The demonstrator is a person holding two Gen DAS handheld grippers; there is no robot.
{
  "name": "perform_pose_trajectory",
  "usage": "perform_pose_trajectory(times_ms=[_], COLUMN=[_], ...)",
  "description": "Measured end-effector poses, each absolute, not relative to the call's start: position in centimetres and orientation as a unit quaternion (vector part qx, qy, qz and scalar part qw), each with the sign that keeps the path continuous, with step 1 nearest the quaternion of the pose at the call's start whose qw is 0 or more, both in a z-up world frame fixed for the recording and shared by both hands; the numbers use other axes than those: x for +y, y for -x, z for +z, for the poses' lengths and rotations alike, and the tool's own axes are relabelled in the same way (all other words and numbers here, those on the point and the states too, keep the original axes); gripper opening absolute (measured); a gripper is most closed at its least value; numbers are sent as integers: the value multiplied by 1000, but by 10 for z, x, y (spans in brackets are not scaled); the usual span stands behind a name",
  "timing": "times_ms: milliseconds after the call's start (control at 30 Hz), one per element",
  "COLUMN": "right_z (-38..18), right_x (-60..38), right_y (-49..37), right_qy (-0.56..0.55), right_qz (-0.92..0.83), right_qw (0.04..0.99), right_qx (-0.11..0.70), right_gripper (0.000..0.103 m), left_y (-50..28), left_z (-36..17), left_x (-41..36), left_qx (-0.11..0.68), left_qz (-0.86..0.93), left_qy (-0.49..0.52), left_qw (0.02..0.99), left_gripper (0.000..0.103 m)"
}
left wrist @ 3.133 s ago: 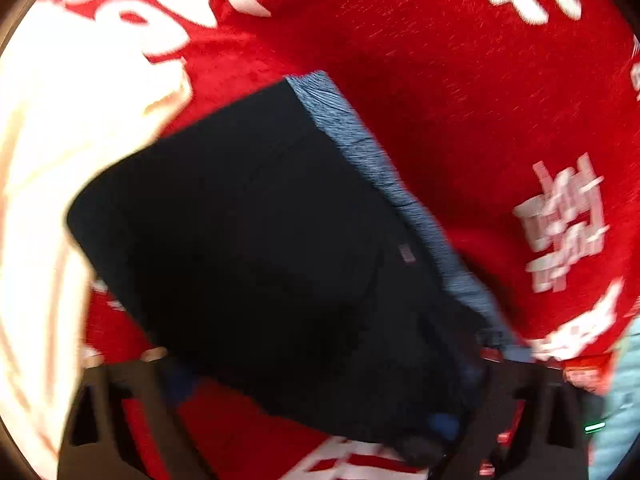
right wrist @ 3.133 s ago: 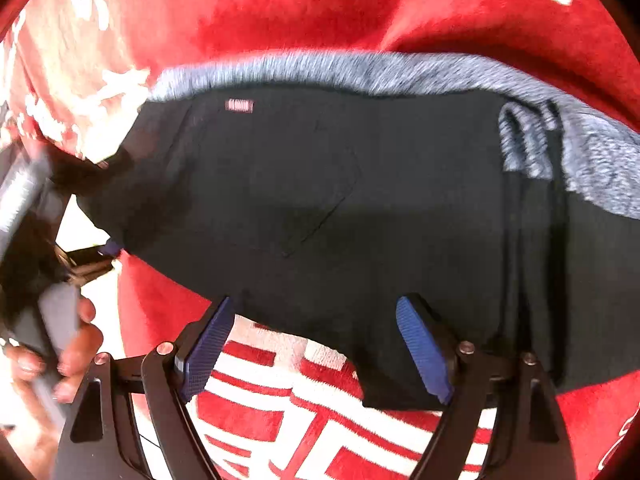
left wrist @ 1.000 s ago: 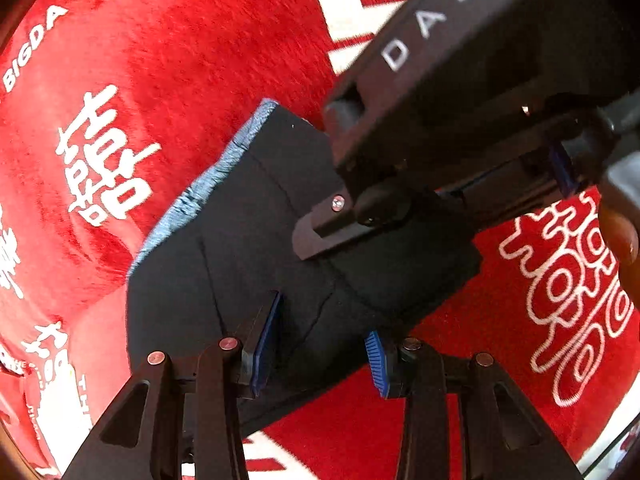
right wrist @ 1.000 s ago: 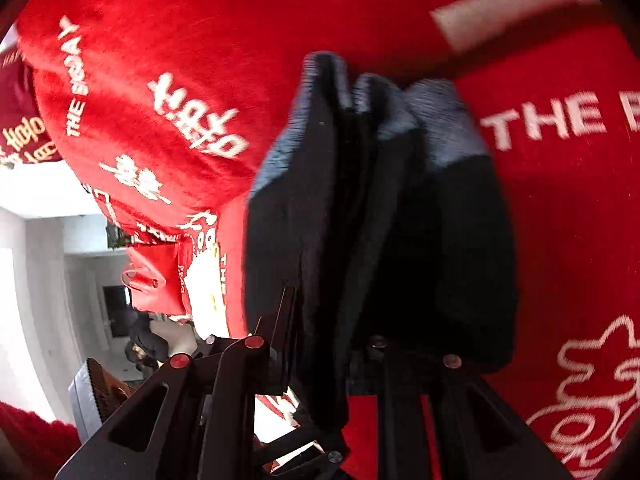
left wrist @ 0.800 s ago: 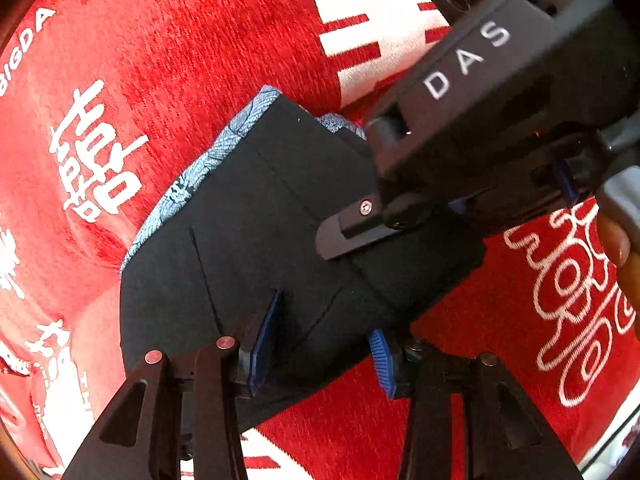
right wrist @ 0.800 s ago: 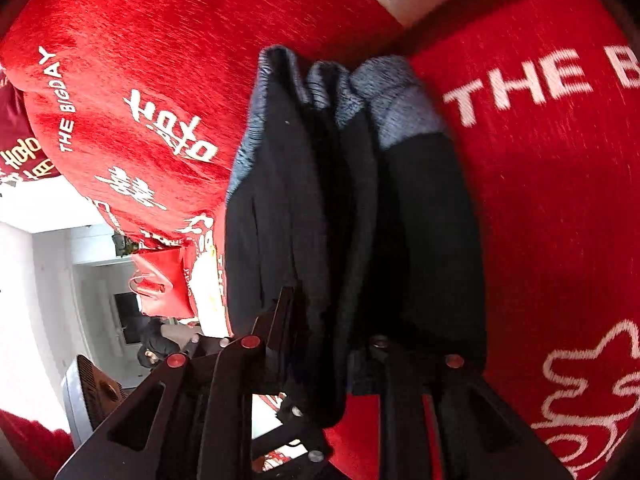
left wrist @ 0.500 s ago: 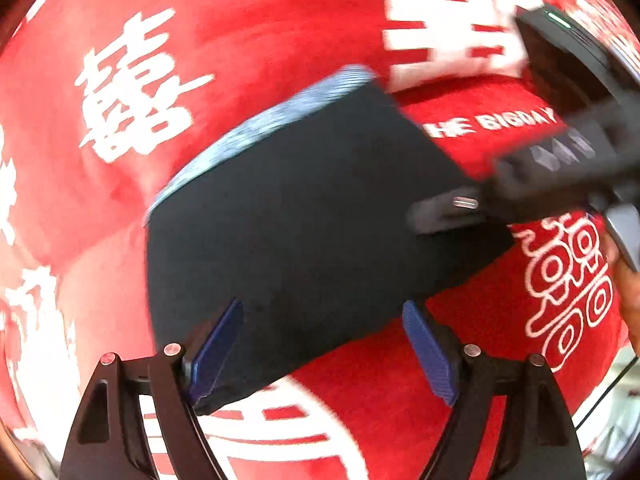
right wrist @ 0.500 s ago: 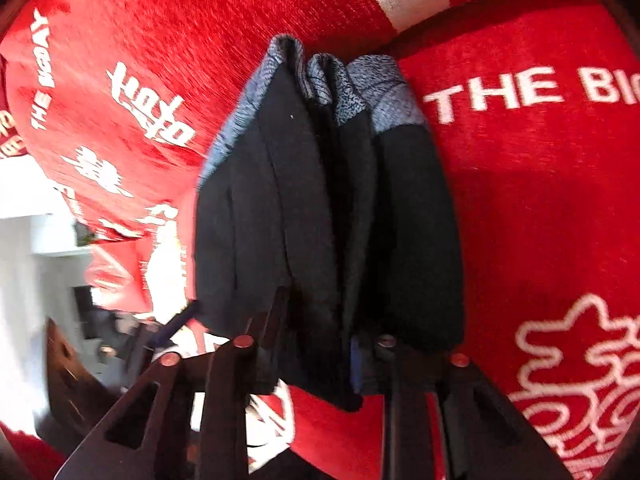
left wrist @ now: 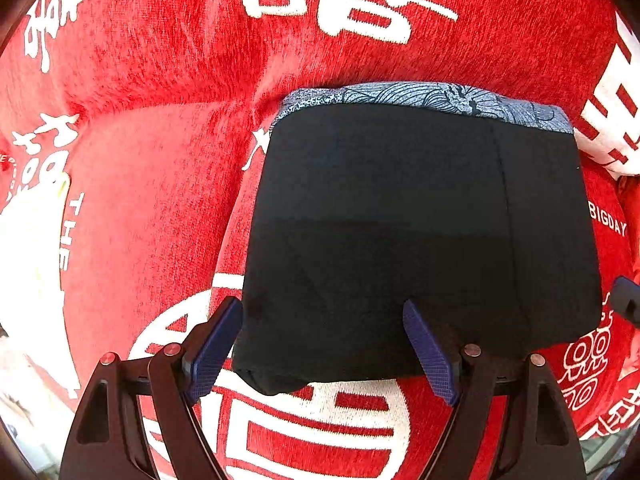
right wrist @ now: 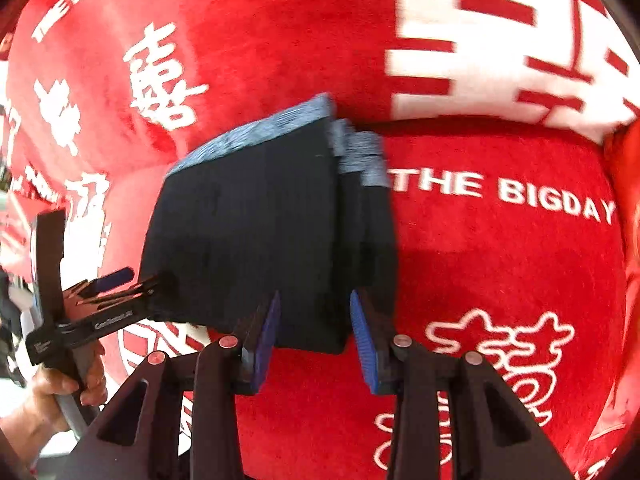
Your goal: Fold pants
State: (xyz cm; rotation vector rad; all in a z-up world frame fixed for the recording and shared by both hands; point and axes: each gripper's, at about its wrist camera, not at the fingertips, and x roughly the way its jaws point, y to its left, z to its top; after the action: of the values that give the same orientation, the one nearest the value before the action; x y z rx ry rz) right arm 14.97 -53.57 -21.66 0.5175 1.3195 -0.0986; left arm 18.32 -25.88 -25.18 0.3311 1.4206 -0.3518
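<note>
Two grippers at near edge of folded pants (left wrist: 416, 232), compact dark stack with grey patterned waistband (left wrist: 424, 98) toward frame top, lying on red printed cloth (left wrist: 152, 184). Left gripper (left wrist: 324, 348): jaws spread wide, gripping nothing. Right gripper (right wrist: 316, 344): jaws parted, straddling stack's near corner, no squeeze evident. Step judged: final fold done, release stage. Next move calls for backing both grippers clear without dragging layers.

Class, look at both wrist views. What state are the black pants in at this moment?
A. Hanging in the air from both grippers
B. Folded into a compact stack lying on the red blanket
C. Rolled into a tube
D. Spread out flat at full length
B: the black pants lie as a compact layered stack on the red blanket, with the left gripper and right gripper both open.
</note>
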Motion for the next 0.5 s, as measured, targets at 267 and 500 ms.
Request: perform_pose_trajectory(times_ms=[267,500], right_z=[-243,-251], right_x=[-529,-534], right_y=[-145,-130], right_qy=[-237,-259], right_qz=[-40,-44], right_qw=[743,730], right_qx=[624,631], right_gripper=[43,61], left_y=[-197,-208], left_z=[-254,-260], left_x=[-241,-233], left_qx=[651,654], left_qz=[-147,-148], left_qy=[-150,-151], left_qw=[730,726], left_gripper=[101,101])
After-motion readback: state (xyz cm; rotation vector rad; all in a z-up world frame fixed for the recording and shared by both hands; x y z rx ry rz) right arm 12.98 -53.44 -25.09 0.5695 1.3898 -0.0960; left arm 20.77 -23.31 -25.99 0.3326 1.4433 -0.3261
